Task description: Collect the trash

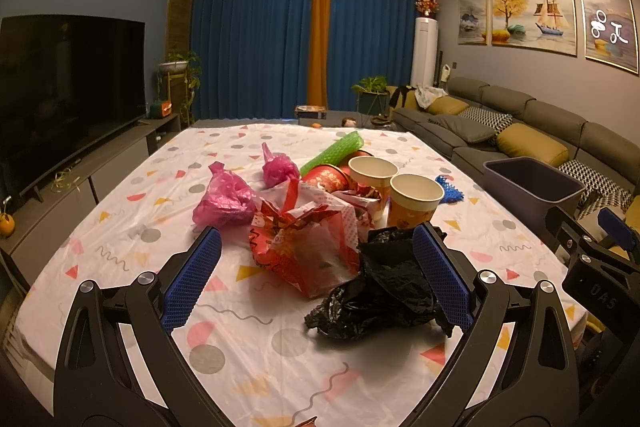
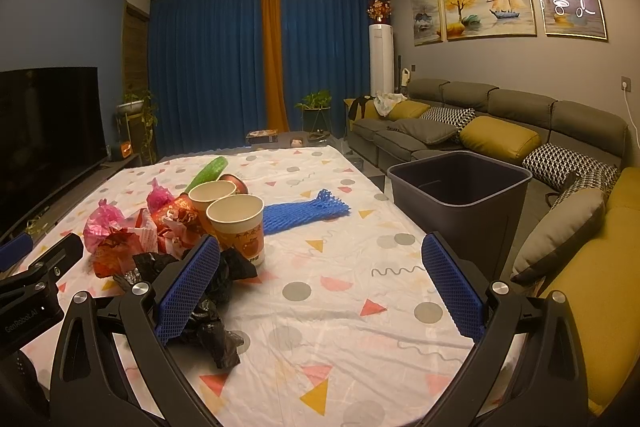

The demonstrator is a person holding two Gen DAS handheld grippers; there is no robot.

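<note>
The right gripper [image 2: 320, 279] is hovering with its jaws spread wide over the patterned tablecloth [image 2: 340, 327], gripping nothing. A crumpled black plastic bag [image 2: 212, 323] is lying by its left finger, in front of two paper cups [image 2: 236, 223]. A blue foam net [image 2: 304, 213] is lying beyond them, and a dark trash bin [image 2: 460, 203] is standing beside the table.

We see a worktop [image 1: 120, 227] under a white cloth with coloured shapes. Our landmark is the near paper cup [image 1: 414, 201]: a second cup [image 1: 372, 173] stands just behind it, blue netting [image 2: 304, 213] to its right, red wrappers [image 1: 304, 247] and pink bags [image 1: 224, 201] to its left, a black bag [image 1: 384, 291] in front.
</note>
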